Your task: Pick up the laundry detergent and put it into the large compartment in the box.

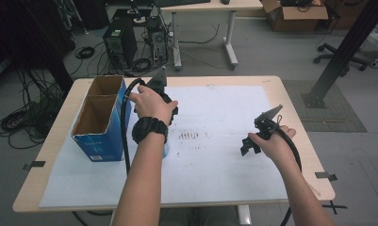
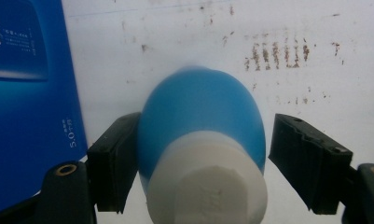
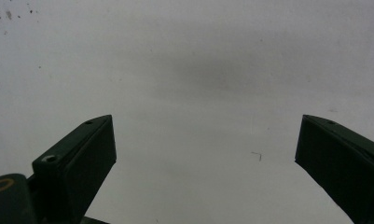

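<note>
Left gripper (image 2: 201,158) around a blue bottle (image 2: 201,121), left pad touching, right pad seemingly just apart, blue box (image 2: 31,102) beside, right gripper (image 3: 205,154) spread wide over white paper (image 3: 198,56).

Passage on one side of the left gripper (image 2: 201,158) is blocked by the blue box (image 2: 31,93); bare white sheet (image 2: 324,84) is left open ahead and on the other side.
</note>
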### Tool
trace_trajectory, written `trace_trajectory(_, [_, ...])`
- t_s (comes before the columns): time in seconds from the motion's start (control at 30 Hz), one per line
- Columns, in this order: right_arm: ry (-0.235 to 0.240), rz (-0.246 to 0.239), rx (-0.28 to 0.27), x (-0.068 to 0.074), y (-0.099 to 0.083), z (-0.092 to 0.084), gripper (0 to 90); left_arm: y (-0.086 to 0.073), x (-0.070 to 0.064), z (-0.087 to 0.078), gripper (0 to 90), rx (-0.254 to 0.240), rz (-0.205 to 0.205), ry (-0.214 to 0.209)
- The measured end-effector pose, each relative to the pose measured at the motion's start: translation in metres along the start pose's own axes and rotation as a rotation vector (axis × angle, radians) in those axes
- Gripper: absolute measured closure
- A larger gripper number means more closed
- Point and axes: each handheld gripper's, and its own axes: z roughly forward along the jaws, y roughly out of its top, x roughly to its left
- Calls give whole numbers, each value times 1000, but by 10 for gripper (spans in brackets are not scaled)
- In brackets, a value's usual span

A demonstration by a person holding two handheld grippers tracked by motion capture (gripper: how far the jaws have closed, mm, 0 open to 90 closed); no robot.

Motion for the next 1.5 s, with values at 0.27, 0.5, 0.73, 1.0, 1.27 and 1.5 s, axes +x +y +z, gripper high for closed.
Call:
trace_trajectory(0.27, [2, 4, -3, -1, -1, 1, 53, 0, 1, -1, 297, 2, 0, 1])
trace_trajectory(0.5, [3, 5, 4, -1, -1, 1, 53, 0, 2, -1, 315, 5, 0, 0])
trace_trajectory(0.73, [3, 5, 3, -1, -1, 2, 53, 1, 2, -1, 337, 6, -3, 4])
trace_trajectory(1.0, [5, 8, 8, -2, -2, 2, 53, 1, 1, -1, 347, 10, -3, 18])
trace_trajectory(1.27, [7, 10, 9, -3, -2, 3, 53, 1, 2, 0, 367, 11, -5, 23])
trace_trajectory(1.5, [8, 6, 11, -3, -2, 4, 53, 1, 1, 0, 370, 13, -9, 27])
